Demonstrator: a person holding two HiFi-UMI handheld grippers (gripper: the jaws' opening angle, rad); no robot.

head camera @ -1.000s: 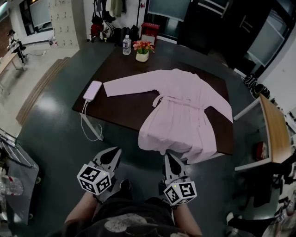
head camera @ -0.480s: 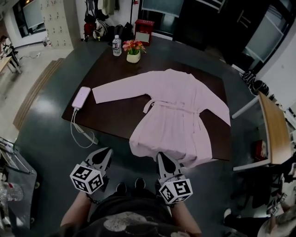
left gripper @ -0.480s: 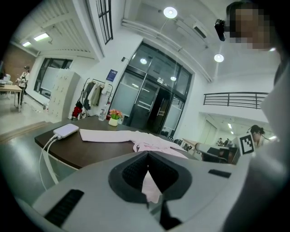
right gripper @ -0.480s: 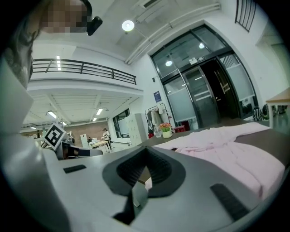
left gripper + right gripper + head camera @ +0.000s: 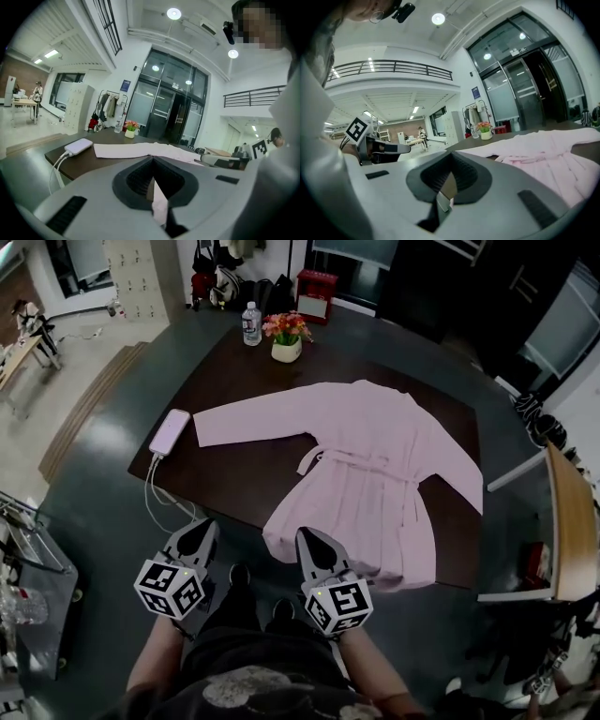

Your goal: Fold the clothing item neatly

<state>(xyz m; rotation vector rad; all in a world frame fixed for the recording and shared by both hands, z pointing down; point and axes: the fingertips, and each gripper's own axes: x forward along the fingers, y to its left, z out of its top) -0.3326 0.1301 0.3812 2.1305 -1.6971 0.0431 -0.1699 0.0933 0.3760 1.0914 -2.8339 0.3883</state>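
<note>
A pale pink robe (image 5: 375, 470) lies spread flat on the dark brown table (image 5: 234, 474). One sleeve (image 5: 248, 420) stretches out to the left, and the hem (image 5: 291, 538) hangs over the near edge. My left gripper (image 5: 204, 525) is shut and empty, just short of the table's near edge and left of the hem. My right gripper (image 5: 304, 534) is also shut and empty, its tip right at the hem. The left gripper view looks over shut jaws toward the sleeve (image 5: 136, 150). The right gripper view shows the robe (image 5: 543, 150) ahead to the right.
A white power bank (image 5: 170, 432) with a cable lies at the table's left edge. A flower pot (image 5: 286, 339) and a water bottle (image 5: 250, 324) stand at the far edge. A wooden desk (image 5: 570, 521) stands to the right. A person's feet (image 5: 239, 577) are between the grippers.
Both grippers have moved forward to the table's near edge. The right tip now reaches the robe's hem. The jaws stayed shut, and the robe has not moved.
</note>
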